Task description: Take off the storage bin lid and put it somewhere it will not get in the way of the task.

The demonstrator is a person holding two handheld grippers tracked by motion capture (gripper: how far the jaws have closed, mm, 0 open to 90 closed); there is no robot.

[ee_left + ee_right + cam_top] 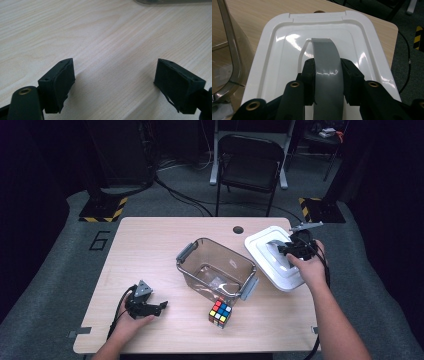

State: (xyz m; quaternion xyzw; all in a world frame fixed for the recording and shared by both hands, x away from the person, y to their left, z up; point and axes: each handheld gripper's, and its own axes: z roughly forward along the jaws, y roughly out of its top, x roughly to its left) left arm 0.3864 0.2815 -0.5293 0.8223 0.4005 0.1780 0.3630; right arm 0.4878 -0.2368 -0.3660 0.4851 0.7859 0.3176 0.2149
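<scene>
Now, right gripper: clamped on grey handle of white lid
Left gripper: jaws apart over bare table

table: pale wood grain, matt
lid: white plastic, glossy
lid handle: grey, smooth, slight sheen
storage bin: clear smoky plastic
gripper pads: black, matt, rough
</scene>
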